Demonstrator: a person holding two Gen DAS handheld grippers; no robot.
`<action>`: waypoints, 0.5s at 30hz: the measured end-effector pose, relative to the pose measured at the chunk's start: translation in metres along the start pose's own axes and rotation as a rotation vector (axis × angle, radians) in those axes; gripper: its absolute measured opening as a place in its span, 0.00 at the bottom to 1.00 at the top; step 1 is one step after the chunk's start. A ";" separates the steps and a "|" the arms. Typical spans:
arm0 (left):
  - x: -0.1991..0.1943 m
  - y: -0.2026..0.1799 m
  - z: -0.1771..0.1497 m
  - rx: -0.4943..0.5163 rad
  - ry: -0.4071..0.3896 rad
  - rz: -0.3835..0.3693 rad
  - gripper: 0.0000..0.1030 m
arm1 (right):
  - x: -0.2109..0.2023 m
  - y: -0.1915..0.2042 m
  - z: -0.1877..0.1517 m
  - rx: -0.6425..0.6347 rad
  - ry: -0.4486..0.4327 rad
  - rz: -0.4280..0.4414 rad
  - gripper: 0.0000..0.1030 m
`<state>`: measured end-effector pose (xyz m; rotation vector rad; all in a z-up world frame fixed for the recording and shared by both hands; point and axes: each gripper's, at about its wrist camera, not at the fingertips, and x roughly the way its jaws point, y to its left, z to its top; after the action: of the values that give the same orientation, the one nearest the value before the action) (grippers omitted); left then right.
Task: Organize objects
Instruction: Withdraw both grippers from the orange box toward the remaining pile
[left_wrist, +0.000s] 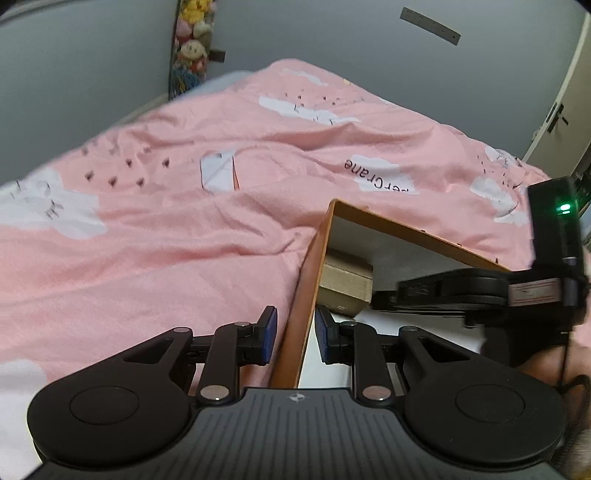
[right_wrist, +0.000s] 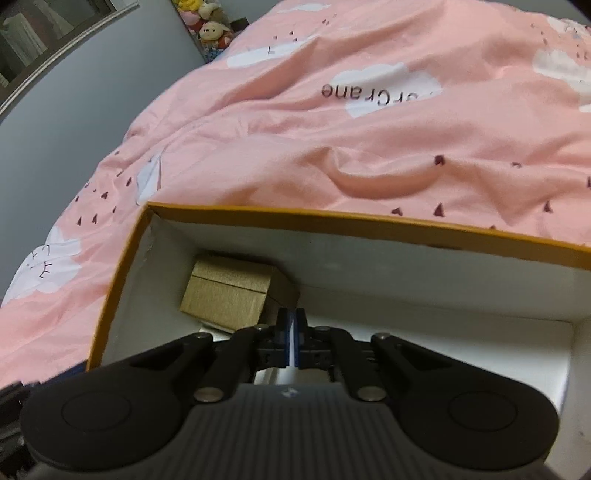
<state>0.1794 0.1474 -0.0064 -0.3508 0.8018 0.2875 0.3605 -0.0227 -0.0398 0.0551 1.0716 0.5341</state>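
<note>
A bed covered by a pink quilt (left_wrist: 166, 240) printed with white clouds fills both views. On it sits an open orange box (right_wrist: 122, 280) with white inner walls; its near edge is cut off by both frames. The left claw (left_wrist: 293, 336) straddles the box's left wall (left_wrist: 306, 295), one blue pad on either side, though blur hides whether they actually press on the card. The right claw (right_wrist: 291, 339) hangs inside the box with its pads drawn together, holding nothing. A small gold box (right_wrist: 229, 291) rests in the far-left corner, its base partly hidden behind the claw. Soft toys (left_wrist: 192, 40) stand far off, blurred.
</note>
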 end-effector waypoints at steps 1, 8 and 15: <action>-0.004 -0.002 0.000 0.015 -0.010 0.009 0.27 | -0.009 0.001 -0.002 -0.007 -0.010 -0.006 0.04; -0.055 -0.020 -0.007 0.161 -0.077 0.000 0.27 | -0.091 0.009 -0.042 -0.062 -0.110 0.039 0.07; -0.102 -0.029 -0.049 0.281 0.057 -0.184 0.29 | -0.164 0.018 -0.119 -0.154 -0.165 0.052 0.20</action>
<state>0.0915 0.0897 0.0430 -0.1671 0.8470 -0.0086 0.1932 -0.1048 0.0417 -0.0077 0.8676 0.6466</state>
